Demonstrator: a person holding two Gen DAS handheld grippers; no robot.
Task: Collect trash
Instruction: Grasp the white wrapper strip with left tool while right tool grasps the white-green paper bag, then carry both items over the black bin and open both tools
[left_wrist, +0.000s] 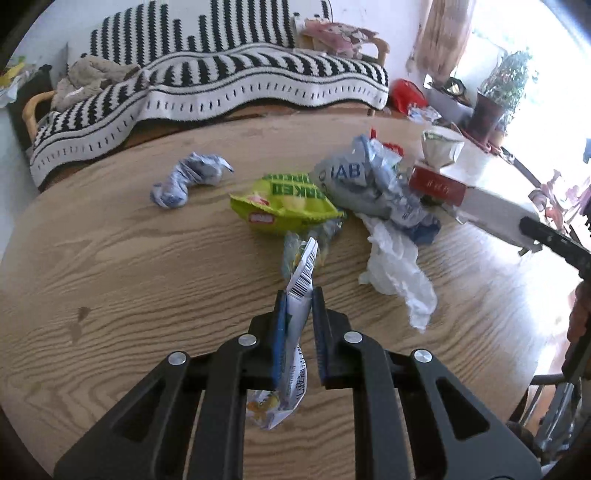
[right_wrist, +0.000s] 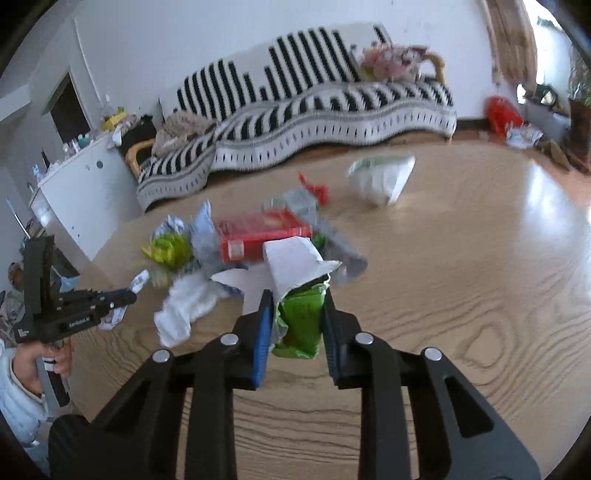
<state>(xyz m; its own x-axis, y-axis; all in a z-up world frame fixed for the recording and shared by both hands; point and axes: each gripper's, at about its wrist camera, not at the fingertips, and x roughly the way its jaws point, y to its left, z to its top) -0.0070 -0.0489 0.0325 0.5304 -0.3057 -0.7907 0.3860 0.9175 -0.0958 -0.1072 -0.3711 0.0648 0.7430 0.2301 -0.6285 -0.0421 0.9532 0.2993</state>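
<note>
A heap of trash lies on the round wooden table (left_wrist: 110, 258). In the left wrist view my left gripper (left_wrist: 300, 295) is shut on a white wrapper (left_wrist: 301, 291) with a barcode, held just above the wood. Beyond it lie a lime-green snack bag (left_wrist: 284, 206), a grey-blue crumpled bag (left_wrist: 365, 181), a blue-white wad (left_wrist: 188, 179) and white tissue (left_wrist: 399, 273). In the right wrist view my right gripper (right_wrist: 300, 295) is shut on a green packet with torn white paper (right_wrist: 299, 317). Behind it sits a red box (right_wrist: 262, 236). The left gripper (right_wrist: 122, 295) shows at the left edge there.
A white crumpled bag (right_wrist: 384, 177) lies farther back on the table. A sofa with a black-and-white striped blanket (left_wrist: 229, 85) stands behind the table. A white cabinet (right_wrist: 77, 195) stands at the left, a potted plant (left_wrist: 495, 103) at the right. A person's hand (right_wrist: 55, 360) holds the left gripper's handle.
</note>
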